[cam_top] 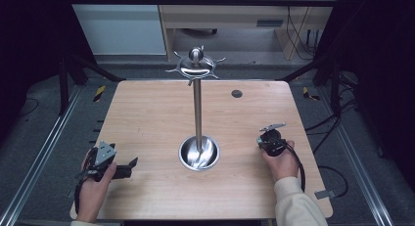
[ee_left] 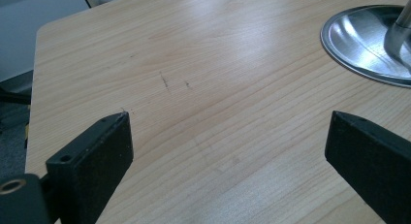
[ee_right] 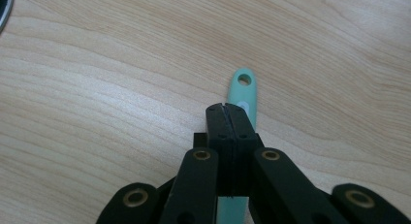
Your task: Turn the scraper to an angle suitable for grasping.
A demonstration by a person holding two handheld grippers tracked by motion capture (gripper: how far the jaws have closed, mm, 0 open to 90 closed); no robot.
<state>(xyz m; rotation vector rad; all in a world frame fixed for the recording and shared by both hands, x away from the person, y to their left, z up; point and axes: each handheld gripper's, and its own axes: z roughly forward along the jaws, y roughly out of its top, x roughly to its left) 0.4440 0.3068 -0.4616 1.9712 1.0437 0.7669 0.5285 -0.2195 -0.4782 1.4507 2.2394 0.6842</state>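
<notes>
The right gripper [ee_right: 228, 107] had its jaws pressed tight together over a thin green handle [ee_right: 244, 90] with a hole at its end; I could not tell if it really pinched the handle, which lay low on the wooden table [cam_top: 147, 118], to the right of the shiny metal stand [cam_top: 197, 113]. The left gripper [ee_left: 228, 136] rested with its jaws wide apart and nothing in them. If the grip was only on the edge, the handle might slip and drop before its hole reached a hook.

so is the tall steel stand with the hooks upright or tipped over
Upright: the tall steel stand rises straight from its round base dish on the wooden table, hooked top above the far edge.
</notes>
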